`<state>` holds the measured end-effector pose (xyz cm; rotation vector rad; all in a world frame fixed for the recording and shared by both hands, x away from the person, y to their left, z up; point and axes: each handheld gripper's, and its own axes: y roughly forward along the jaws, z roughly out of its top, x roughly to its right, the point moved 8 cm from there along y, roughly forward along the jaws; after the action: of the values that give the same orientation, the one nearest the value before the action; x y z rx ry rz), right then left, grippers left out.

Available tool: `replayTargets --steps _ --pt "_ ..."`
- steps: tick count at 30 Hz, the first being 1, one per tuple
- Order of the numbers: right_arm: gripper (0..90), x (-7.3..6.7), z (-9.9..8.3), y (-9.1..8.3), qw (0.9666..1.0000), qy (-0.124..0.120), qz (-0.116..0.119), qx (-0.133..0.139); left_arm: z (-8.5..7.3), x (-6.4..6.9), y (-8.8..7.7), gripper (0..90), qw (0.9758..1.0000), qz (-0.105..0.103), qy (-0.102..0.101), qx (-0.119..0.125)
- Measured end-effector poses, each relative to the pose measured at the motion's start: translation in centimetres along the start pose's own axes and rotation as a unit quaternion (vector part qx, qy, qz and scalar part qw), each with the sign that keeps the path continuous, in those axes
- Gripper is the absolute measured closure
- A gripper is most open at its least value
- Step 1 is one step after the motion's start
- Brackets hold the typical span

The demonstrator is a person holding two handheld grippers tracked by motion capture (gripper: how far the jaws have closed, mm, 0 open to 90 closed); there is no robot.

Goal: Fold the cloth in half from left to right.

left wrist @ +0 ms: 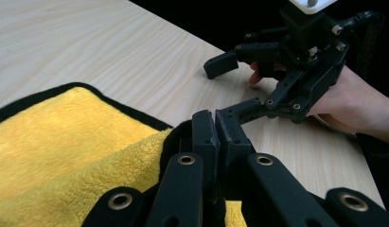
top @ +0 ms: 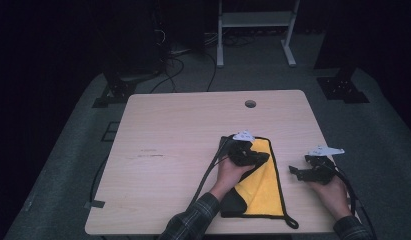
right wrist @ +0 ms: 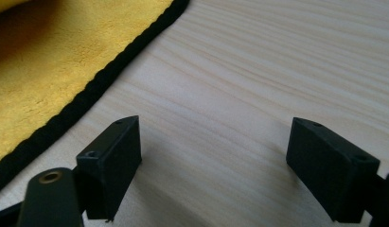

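Yellow cloth (top: 263, 185) with black trim lies on the tabletop (top: 173, 150) toward the near right corner, long side running from the near edge toward the middle, partly folded. A black loop sticks out at its near right corner, close to the tabletop's near edge.

Left gripper (top: 260, 157) sits over the far part of the cloth, jaws pressed together. In the left gripper view the left gripper (left wrist: 216, 124) pinches the black-trimmed fold of the cloth (left wrist: 64, 142), fabric bunched up against the jaws. Left hand (top: 232, 172) rests on the cloth, plaid sleeve coming in from the near edge.

Right gripper (top: 295, 171) is just beside the cloth's right side, on bare wood near the tabletop's right edge, jaws spread wide, nothing between them. The right gripper view shows the right gripper (right wrist: 213, 161) low over the wood, cloth edge (right wrist: 64, 61) off to one side, apart from the jaws. From the left gripper view, the right gripper (left wrist: 230, 85) hangs open close to the tabletop, right hand (left wrist: 353, 99) behind it.

Round hole (top: 250, 104) near the tabletop's far edge.
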<state>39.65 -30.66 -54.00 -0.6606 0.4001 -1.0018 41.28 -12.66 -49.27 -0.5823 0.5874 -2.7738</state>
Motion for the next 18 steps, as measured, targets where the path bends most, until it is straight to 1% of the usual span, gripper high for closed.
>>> replayTargets --steps 5,9,15,17,18 --pt "17.5 0.0 0.0 0.0 1.0000 0.001 0.000 0.000 0.1 0.2 1.1 87.2 1.0000 -0.004 0.000 -0.006" --pt "17.5 0.0 0.0 0.0 1.0000 0.000 0.000 0.000 -0.3 0.1 1.9 87.1 0.9998 -0.001 0.003 -0.021" --pt "17.5 0.0 0.0 0.0 1.0000 0.000 0.000 0.000 -1.0 -0.2 3.1 86.6 0.9992 0.006 -0.004 -0.038" --pt "17.5 0.0 0.0 0.0 1.0000 0.000 0.000 0.000 -1.2 -0.2 3.4 86.7 0.9989 0.011 0.000 -0.046" --pt "17.5 0.0 0.0 0.0 1.0000 0.000 0.000 0.000 -1.4 -0.3 3.7 86.6 0.9983 0.015 0.002 -0.056"
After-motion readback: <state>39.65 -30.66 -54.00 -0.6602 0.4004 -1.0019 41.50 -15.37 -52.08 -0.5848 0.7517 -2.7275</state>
